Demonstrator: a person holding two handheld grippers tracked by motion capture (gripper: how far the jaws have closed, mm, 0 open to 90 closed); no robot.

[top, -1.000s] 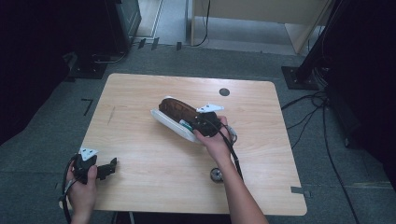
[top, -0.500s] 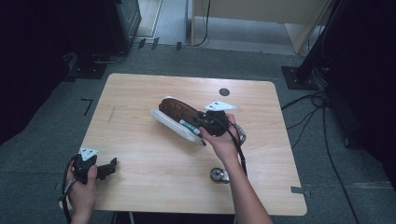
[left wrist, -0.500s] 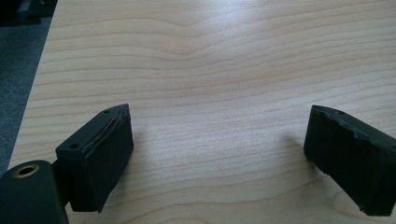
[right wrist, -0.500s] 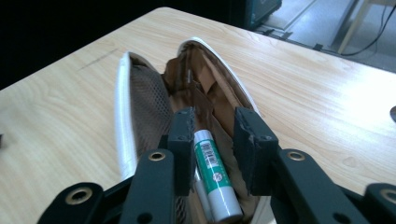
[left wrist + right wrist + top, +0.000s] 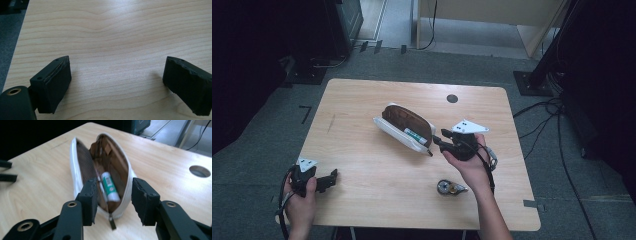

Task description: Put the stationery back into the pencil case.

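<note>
White fabric with a brown lining makes the pencil pouch (image 5: 404,129), which lies open near the middle of the high view on the wooden table (image 5: 362,100). The right gripper (image 5: 438,140) sits just right of the pouch end, at centre right of the frame, and a small round metal thing (image 5: 448,188) lies below it, near the person's forearm. The left gripper (image 5: 331,178) rests at the lower left, well apart from the pouch. In the left gripper view the jaws stand wide and released over bare wood, holding nothing. In the right gripper view the right gripper (image 5: 113,195) has just been opening its jaws; they stand apart around the near end of the pouch, and I judge that the pads do not press it. A green-and-white tube (image 5: 110,187) lies inside, and the zipper pull (image 5: 112,223) hangs at the bottom centre. To close the pouch well, I think the tube must stay fully inside, the left gripper should hold the far end, and the right one should pinch the pull.
</note>
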